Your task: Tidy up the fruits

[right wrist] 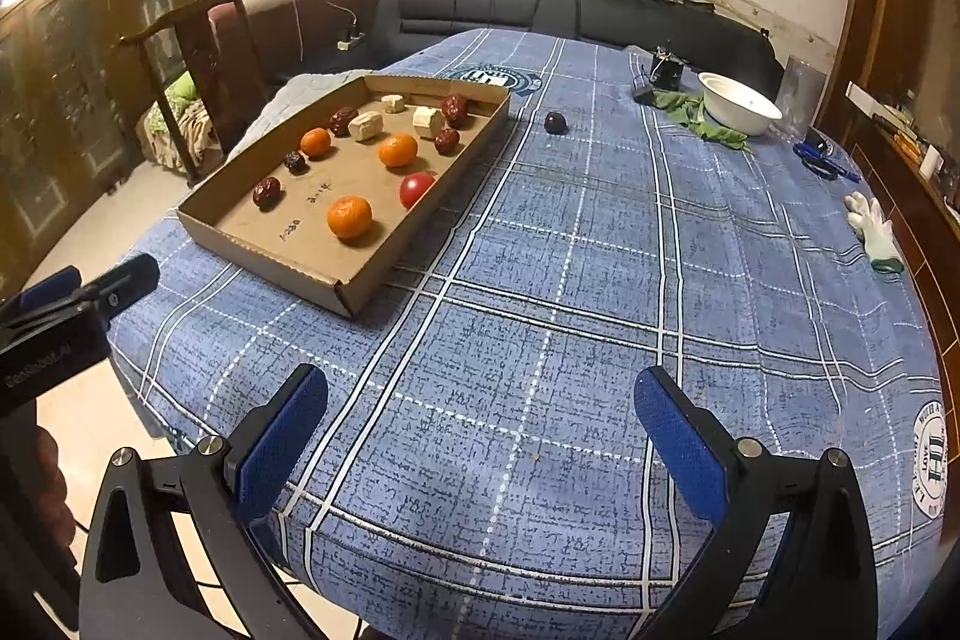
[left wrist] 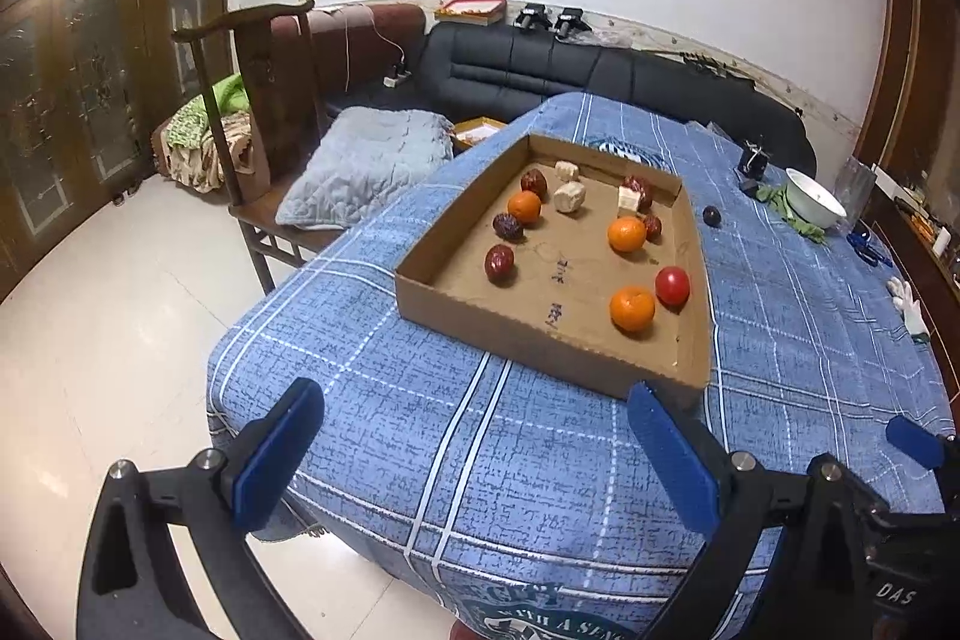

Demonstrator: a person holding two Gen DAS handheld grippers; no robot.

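Both tongs, left tongs (left wrist: 474,454) and right tongs (right wrist: 480,451), are released; I would pinch the soft, round tangerine (right wrist: 349,216) gently at its sides.

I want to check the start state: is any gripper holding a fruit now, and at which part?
Nothing is held. The left gripper and the right gripper both stand open over the tablecloth, with no fruit between their fingers.
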